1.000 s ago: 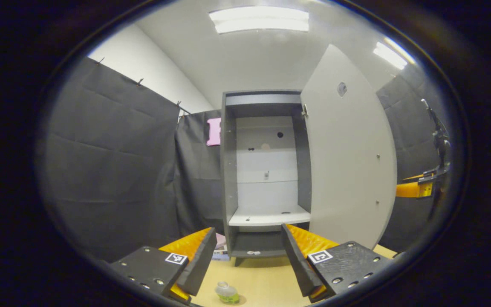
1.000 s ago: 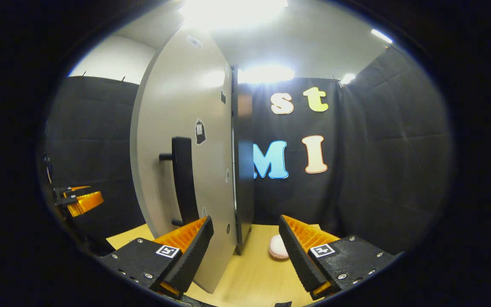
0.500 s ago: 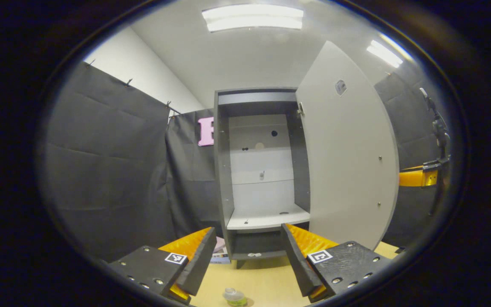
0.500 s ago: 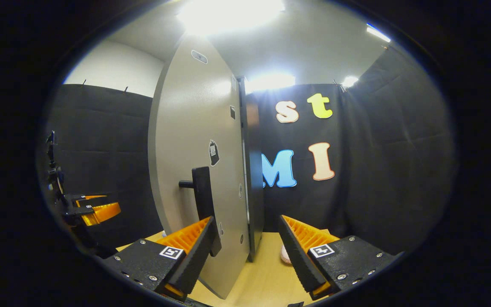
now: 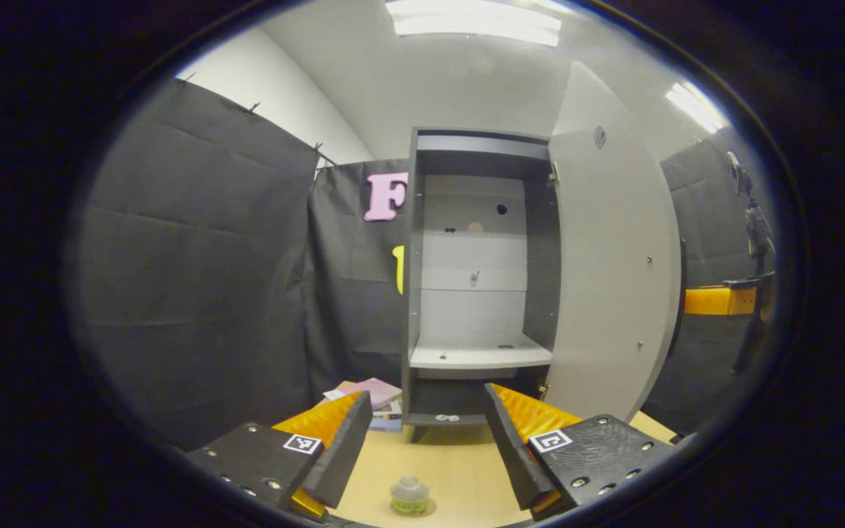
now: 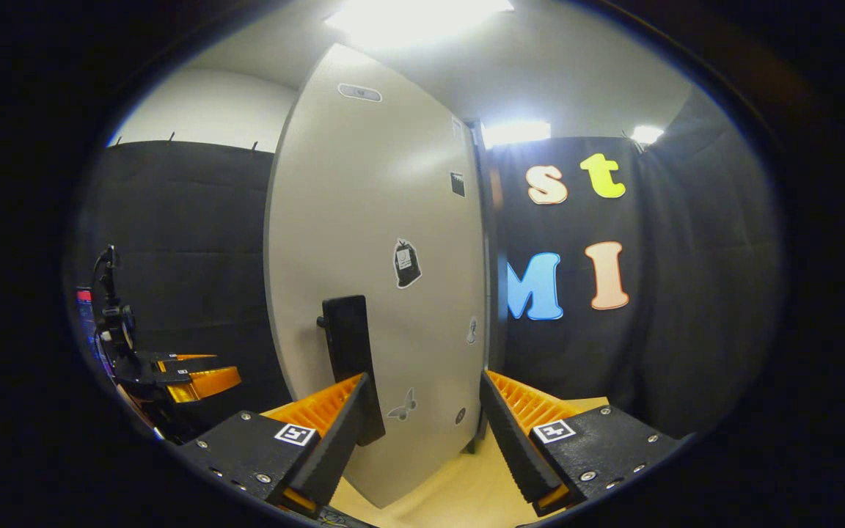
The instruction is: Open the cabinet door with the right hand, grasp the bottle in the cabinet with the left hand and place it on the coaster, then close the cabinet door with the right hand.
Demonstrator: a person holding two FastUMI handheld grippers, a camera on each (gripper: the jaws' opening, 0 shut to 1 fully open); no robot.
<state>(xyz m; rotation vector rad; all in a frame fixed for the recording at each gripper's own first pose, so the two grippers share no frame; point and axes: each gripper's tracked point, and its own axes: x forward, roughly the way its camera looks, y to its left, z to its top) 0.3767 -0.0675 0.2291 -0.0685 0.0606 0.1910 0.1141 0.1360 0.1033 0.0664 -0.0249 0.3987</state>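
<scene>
Ahead, the cabinet door (image 5: 609, 279) stands ajar at two o'clock; bottle (image 5: 409, 496) on the table (image 5: 452, 477); both grippers (image 5: 426, 447) (image 6: 422, 433) spread, empty.

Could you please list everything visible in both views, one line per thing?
Cabinet: one, dark grey frame with pale back, standing on the table, open.
Cabinet door: one, light grey, swung open, stickers on its outer face.
Door handle: one, black, vertical bar on the door's outer face.
Bottle: one, clear with green label, upright on the table before the cabinet.
Books: small stack, pink on top, left of the cabinet.
Table: one, light wood.
Left tool: one, open, holding nothing.
Right tool: one, open, facing the door.
</scene>
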